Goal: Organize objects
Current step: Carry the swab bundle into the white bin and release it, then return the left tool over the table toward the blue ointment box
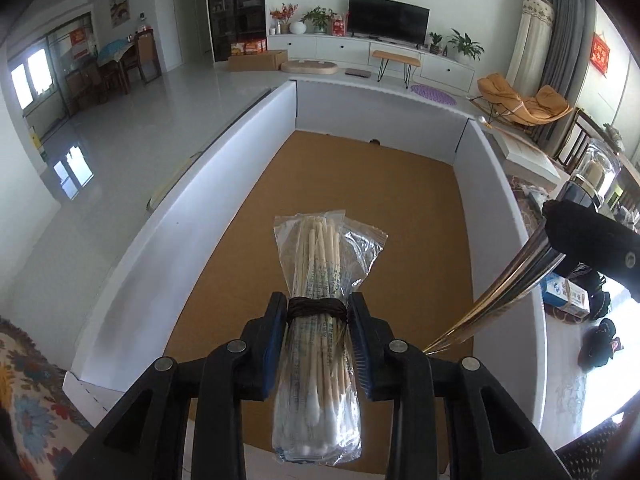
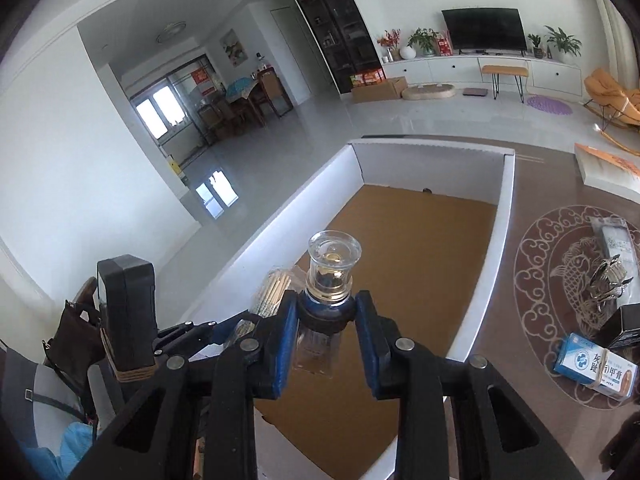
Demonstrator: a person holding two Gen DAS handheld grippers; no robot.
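My left gripper (image 1: 318, 308) is shut on a clear bag of cotton swabs (image 1: 320, 280), bound with dark cord, held above a white-walled box with a brown cardboard floor (image 1: 360, 184). My right gripper (image 2: 326, 312) is shut on the neck of a glass bottle with a clear cap (image 2: 332, 268), held over the same box (image 2: 408, 248). The bottle and right gripper show at the right edge of the left wrist view (image 1: 596, 176). The swab bag shows left of the bottle in the right wrist view (image 2: 272, 288).
On the brown patterned table right of the box lie a blue-and-white medicine carton (image 2: 596, 364), a black box (image 2: 624, 328), a silvery clip (image 2: 610, 284) and a white packet (image 2: 616, 240). A white flat box (image 2: 608, 172) lies farther back.
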